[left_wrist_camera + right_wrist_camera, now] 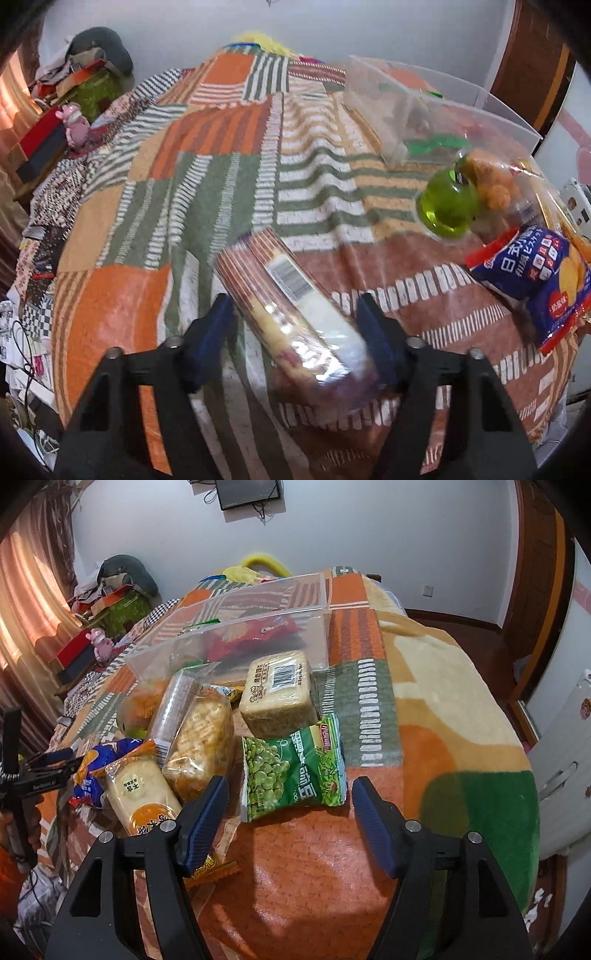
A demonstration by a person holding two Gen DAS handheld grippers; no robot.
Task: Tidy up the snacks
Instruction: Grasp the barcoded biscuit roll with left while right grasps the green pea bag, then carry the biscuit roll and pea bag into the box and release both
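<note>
The left gripper hung over a long clear-wrapped biscuit pack that lay slantwise on the patchwork-covered table. Its blue pads stood on either side of the pack; the right pad seemed to touch the wrapper, the left pad showed a small gap, so a firm clamp could not be told. No other snack lay near that pack.

Toward the table's right edge, in the left wrist view, lay a blue biscuit bag, a green jelly cup and a bag of orange round snacks, close together. Behind them stood a clear plastic bin, holding a few packets.

The right gripper had its jaws apart and empty above a bare orange patch near the table's near edge. Just ahead of its fingertips lay a green pea packet. A cream wafer block sat behind the peas, in front of the bin. To the left crowded a cracker bag and a round-biscuit pack, the latter beside the gripper's left finger.
</note>
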